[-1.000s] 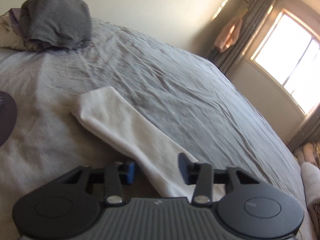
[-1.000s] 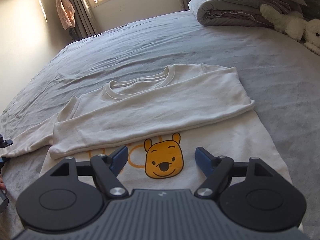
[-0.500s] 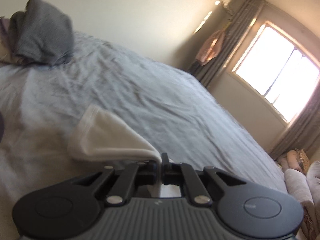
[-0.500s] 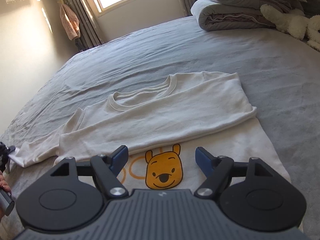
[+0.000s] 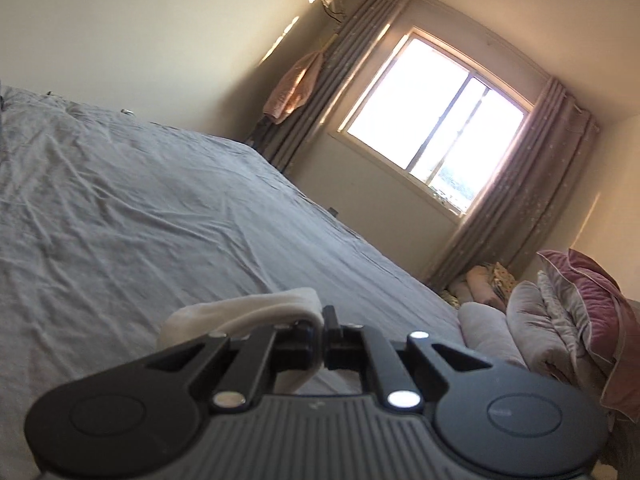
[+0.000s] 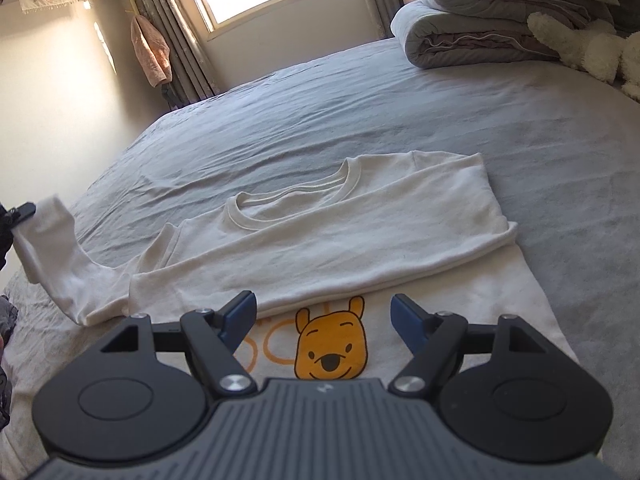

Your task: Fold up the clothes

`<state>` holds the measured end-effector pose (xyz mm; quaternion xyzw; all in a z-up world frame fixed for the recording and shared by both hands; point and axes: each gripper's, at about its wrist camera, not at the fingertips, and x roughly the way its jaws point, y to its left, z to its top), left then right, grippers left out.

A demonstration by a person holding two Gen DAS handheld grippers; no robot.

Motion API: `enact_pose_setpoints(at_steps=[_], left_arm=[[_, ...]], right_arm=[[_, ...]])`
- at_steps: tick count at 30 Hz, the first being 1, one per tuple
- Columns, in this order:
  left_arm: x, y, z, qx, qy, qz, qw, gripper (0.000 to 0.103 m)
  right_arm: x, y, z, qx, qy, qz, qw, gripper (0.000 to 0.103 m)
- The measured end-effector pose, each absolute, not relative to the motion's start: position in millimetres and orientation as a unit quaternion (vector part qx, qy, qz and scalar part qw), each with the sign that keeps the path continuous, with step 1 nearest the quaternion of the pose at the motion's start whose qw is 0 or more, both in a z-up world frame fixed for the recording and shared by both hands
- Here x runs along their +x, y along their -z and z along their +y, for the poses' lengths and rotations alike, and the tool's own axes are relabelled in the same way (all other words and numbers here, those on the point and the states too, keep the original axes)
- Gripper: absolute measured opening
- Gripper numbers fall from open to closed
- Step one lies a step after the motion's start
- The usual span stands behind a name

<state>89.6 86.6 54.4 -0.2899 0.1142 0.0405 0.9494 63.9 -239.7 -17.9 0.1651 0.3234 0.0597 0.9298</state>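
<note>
On the grey bed (image 6: 360, 120), the white sweatshirt (image 6: 340, 232) lies flat near the front edge. Left claw (image 5: 323, 334) pinches its sleeve (image 6: 48, 248), lifted up. Right claw (image 6: 323, 312) hangs released above the bear picture (image 6: 330, 346).

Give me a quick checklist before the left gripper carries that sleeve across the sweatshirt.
1. Left gripper shut on the sleeve: ok.
2. Sleeve end lifted off the bed: ok.
3. Other sleeve already folded flat across the sweatshirt: ok.
4. Right gripper open, holding nothing: ok.
5. Right gripper out of the sleeve's path: not ok, it hovers over the bear print.
6. Grip depth on the cuff: cannot tell.
</note>
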Motion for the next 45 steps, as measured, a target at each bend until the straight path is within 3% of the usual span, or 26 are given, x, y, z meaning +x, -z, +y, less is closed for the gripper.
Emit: enact_pose_setpoints(at_steps=[11, 23, 31, 35, 37, 40, 45], left_arm=[[94, -51, 8, -0.230, 0.085, 0.163, 0.956, 0.004], [93, 5, -54, -0.142, 0.167, 0.271, 0.937, 0.004], [89, 37, -59, -0.149, 0.170, 0.313, 0.922, 0.006], [83, 41, -53, -0.168, 0.174, 0.314, 0.918, 0.020], [76, 40, -48, -0.187, 0.178, 0.305, 0.917, 0.036], [68, 37, -39, -0.216, 0.162, 0.279, 0.922, 0.041], [71, 36, -28, -0.249, 0.105, 0.252, 0.929, 0.040]], right_arm=[[63, 14, -255, 0.191, -0.051, 0.313, 0.929, 0.078], [64, 15, -277, 0.221, -0.025, 0.314, 0.923, 0.078], [64, 17, -276, 0.218, -0.029, 0.324, 0.920, 0.078], [65, 17, -274, 0.216, -0.032, 0.328, 0.919, 0.078], [65, 17, -274, 0.215, -0.033, 0.328, 0.919, 0.078], [66, 17, -274, 0.216, -0.035, 0.329, 0.919, 0.078], [65, 17, -273, 0.217, -0.038, 0.327, 0.919, 0.078]])
